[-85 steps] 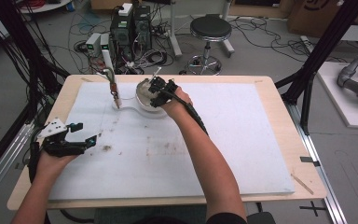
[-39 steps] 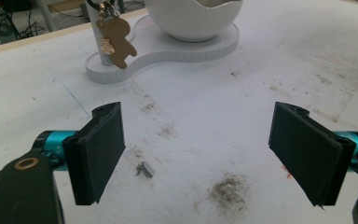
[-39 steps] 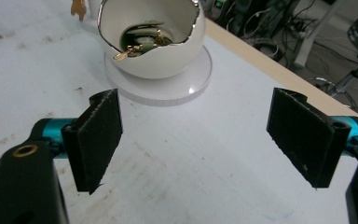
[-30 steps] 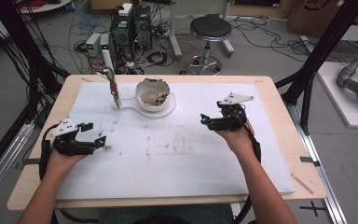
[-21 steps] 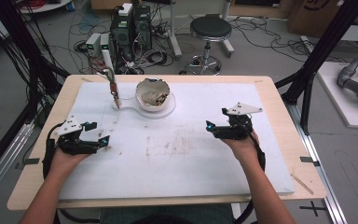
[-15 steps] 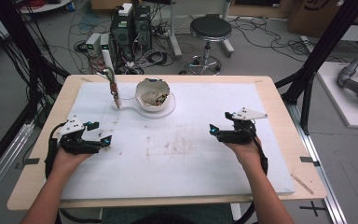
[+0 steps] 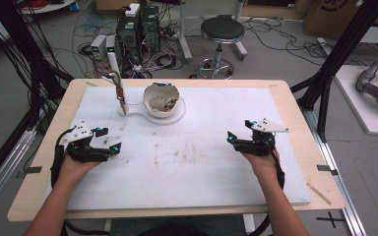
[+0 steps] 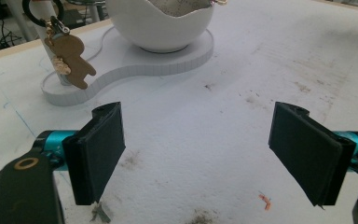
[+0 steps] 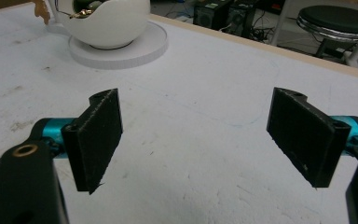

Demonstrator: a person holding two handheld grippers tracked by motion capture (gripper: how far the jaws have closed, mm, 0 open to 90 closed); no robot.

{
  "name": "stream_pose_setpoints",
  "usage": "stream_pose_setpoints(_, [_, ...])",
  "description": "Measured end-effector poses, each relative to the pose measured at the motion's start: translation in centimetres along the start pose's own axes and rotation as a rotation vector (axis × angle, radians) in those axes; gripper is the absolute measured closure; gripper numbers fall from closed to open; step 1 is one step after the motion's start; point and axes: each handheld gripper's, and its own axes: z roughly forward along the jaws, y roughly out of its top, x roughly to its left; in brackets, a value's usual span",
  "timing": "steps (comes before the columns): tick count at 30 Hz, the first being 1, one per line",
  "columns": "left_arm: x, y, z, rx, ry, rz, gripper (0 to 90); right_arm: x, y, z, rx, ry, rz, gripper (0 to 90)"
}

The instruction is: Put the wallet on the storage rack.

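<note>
Left gripper (image 7: 107, 139): it rests low over the white mat, near the person's left edge; the jaws stand wide apart with nothing between them. Since 2.8 s ago it has moved a little forward and toward the middle.
Right gripper (image 7: 232, 137): jaws also wide apart and empty, held over the mat on the person's right side. 2.8 s ago it was at the bowl; now it has drawn back, well apart from the bowl, and in the last half second it has come slightly nearer to the person.
White mat (image 7: 202, 172): directly under both grippers, with brown stains between them; a small orange crumb (image 8: 265, 201) lies just in front of the left gripper.
Keychain figure (image 8: 72, 59): ahead of the left gripper and to its left, a brown gingerbread shape that hangs on a post of the white stand.
Bowl (image 7: 163, 100): beyond both grippers, ahead and to the right of the left one, far ahead and to the left of the right one; it sits on the round base (image 9: 135, 49) of the stand, with something crumpled inside. It has not moved.
</note>
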Motion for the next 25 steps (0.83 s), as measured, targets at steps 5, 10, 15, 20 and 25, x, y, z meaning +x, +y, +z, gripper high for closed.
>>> stream_pose_setpoints(5, [0.05, -0.06, 0.03, 0.004, -0.002, -0.003, 18.2, 0.21, -0.17, 0.18, 0.017, -0.002, -0.011, 18.5])
stream_pose_setpoints(10, [0.12, 0.0, -0.07, -0.002, 0.0, -0.003, 18.2, 0.18, -0.26, 0.23, 0.024, -0.005, -0.006, 18.5])
stream_pose_setpoints(15, [0.2, -0.04, -0.04, 0.003, 0.002, -0.005, 18.2, 0.03, -0.42, 0.32, 0.029, -0.006, -0.002, 18.5])
stream_pose_setpoints(20, [0.16, -0.04, 0.02, 0.004, 0.002, -0.005, 18.2, -0.06, -0.5, 0.32, 0.029, -0.005, 0.004, 18.5])
stream_pose_setpoints(25, [0.22, 0.0, -0.06, 0.001, 0.008, -0.007, 18.2, -0.26, -0.6, 0.41, 0.036, -0.008, 0.004, 18.5])
